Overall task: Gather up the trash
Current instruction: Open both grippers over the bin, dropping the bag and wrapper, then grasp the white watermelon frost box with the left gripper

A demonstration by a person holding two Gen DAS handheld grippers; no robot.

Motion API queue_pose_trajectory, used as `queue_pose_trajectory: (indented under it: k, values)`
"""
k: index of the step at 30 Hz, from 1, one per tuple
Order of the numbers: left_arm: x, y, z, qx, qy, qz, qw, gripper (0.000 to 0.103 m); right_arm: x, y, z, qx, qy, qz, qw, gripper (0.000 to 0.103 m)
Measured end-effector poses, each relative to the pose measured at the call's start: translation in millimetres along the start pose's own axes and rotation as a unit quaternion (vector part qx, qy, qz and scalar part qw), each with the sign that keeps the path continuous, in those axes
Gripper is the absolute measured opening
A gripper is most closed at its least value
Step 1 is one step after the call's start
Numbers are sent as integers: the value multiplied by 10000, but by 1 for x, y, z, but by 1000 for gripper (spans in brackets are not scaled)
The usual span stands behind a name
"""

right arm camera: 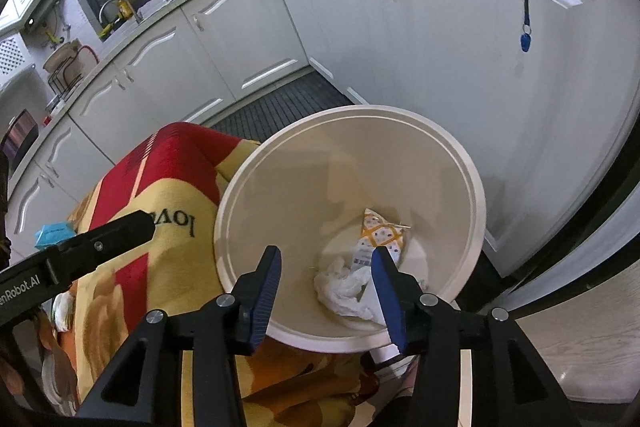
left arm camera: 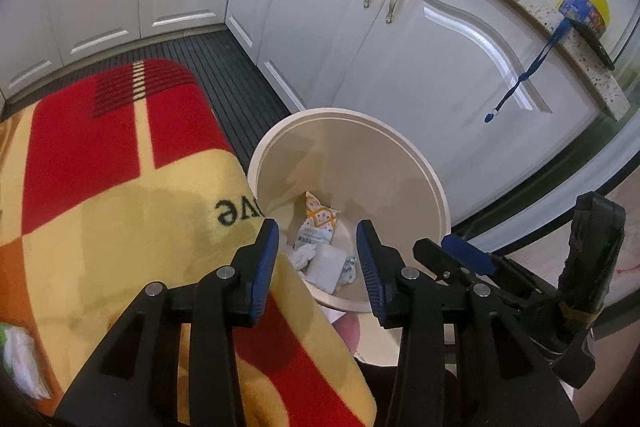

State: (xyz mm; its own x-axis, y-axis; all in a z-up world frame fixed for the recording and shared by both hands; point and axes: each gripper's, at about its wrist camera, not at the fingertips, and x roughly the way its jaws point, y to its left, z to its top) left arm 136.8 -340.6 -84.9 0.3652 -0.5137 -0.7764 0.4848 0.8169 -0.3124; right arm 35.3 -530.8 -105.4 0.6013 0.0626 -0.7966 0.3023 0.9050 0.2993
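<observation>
Both tools, left (left arm camera: 317, 239) and right (right arm camera: 326, 265), stood partly open and empty above the bin (right arm camera: 476, 187) at frame centre. Inside lay tissue (right arm camera: 344, 287) and a wrapper (right arm camera: 380, 233): light, soft, crushable, best pinched at a crumpled fold.

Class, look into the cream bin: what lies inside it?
In the bin: a patterned wrapper and crumpled white tissue. Anything beneath them, and part of the bin floor behind the fingers, is hidden.

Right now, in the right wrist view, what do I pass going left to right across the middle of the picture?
Left gripper reaching in from the left edge → red and yellow blanket → cream bin → crumpled white tissue → patterned wrapper → white cabinet door.
</observation>
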Motion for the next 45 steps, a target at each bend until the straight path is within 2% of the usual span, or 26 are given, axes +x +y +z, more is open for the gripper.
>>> queue_pose_trajectory:
  k: [5,7,10,11,15,17,20,32,39,45]
  values:
    - [-8,3,-3,15,-81,69,9999,39,-4,8,0,-61,-41,15,10000,47]
    - [-12,5,-5,0,-98,76,9999,39,-7,11,0,-82,-64,23,9999,52]
    - [-19,7,-8,-2,-141,106,9998,40,-12,17,-1,-137,-103,50,9998,54]
    - [-22,8,-9,-3,-160,113,9998,41,-15,20,0,-168,-124,64,9998,54]
    - [-38,12,-14,12,-287,131,9995,55,-23,31,-1,-253,-186,136,9994,58]
    - [-49,16,-17,20,-350,171,9992,56,-28,36,-1,-276,-235,172,9992,65]
    - [-63,24,-22,-10,-418,236,9988,57,-35,48,-2,-338,-292,260,9987,66]
    - [-138,76,-54,-284,-652,520,9961,57,-42,109,-14,-827,-249,654,9941,69]
    - [-177,112,-73,-358,-709,660,9947,68,-43,144,-20,-1095,-168,919,9896,70]
    - [-201,154,-90,-487,-712,917,9920,70,-40,172,-28,-1294,-28,1161,9848,73]
